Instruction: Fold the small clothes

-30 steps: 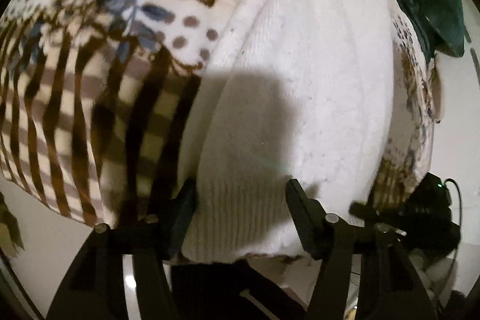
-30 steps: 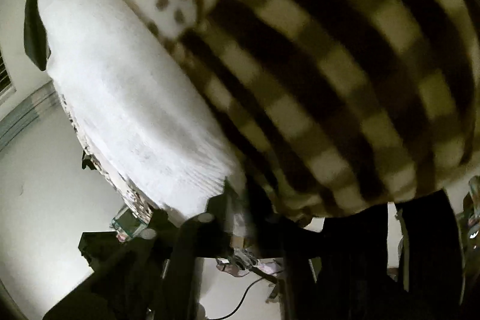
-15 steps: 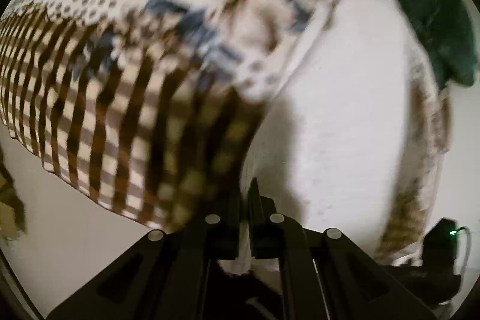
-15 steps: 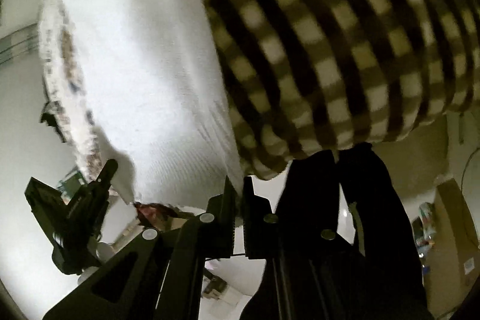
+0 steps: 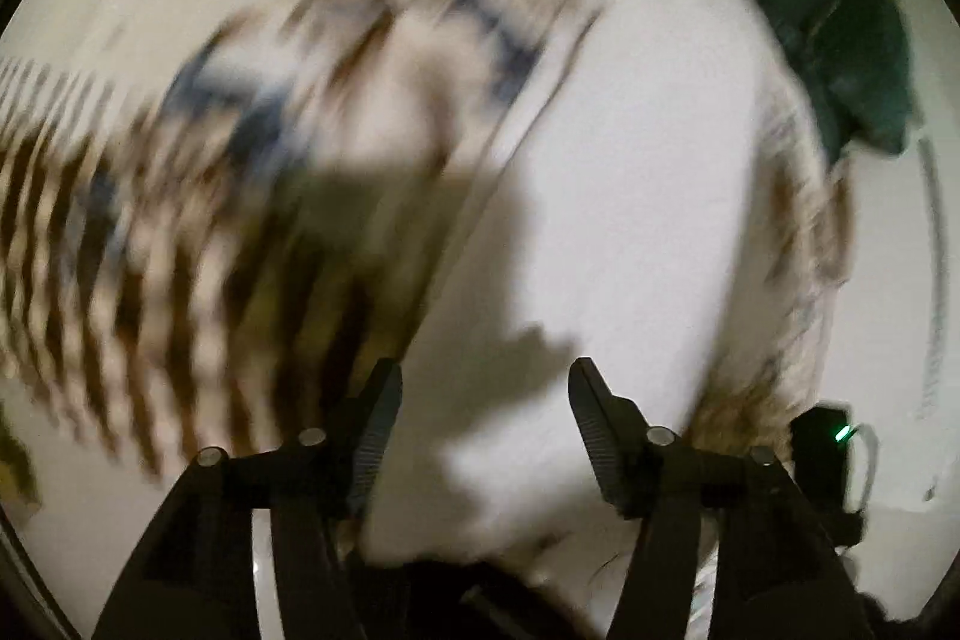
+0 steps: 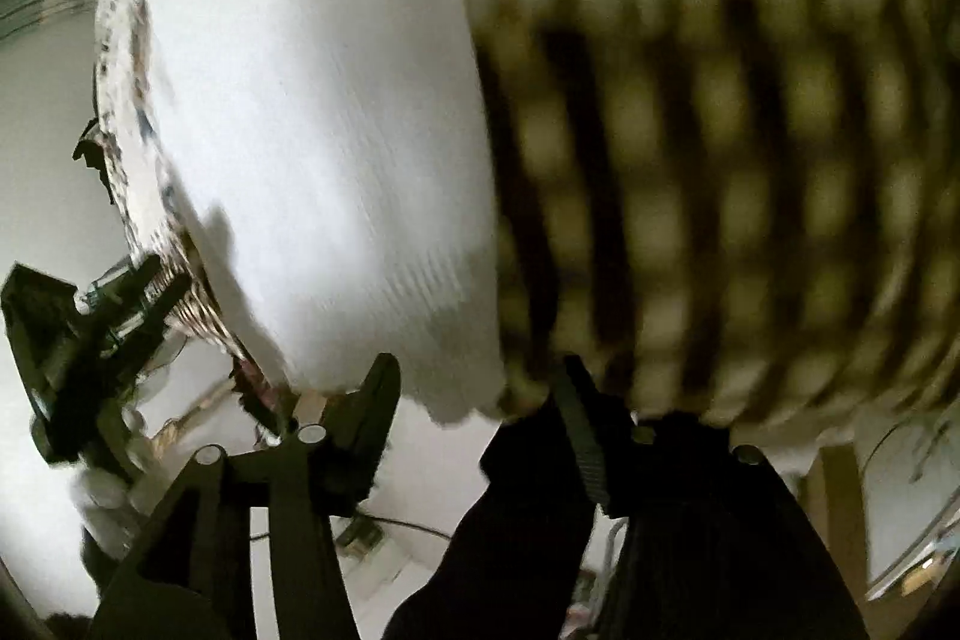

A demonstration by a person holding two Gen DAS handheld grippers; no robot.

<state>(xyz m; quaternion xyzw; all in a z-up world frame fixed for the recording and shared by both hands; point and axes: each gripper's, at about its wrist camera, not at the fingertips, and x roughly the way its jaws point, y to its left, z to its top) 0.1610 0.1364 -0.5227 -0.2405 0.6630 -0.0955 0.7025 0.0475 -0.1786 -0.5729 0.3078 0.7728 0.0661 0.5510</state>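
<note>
Jaws of both my left gripper [image 5: 485, 427] and right gripper [image 6: 477, 418] have just been opening, nothing pinched; the white garment [image 5: 630, 196] lies released beside the checked blanket [image 6: 720, 160], fold laid.

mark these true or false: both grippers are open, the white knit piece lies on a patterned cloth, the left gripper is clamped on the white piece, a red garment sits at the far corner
Both grippers are open: true; the left gripper and right gripper have just been opening.
The white knit piece lies on a patterned cloth: true.
The left gripper is clamped on the white piece: false; nothing is between its jaws.
A red garment sits at the far corner: false; the garment there is dark green.
</note>
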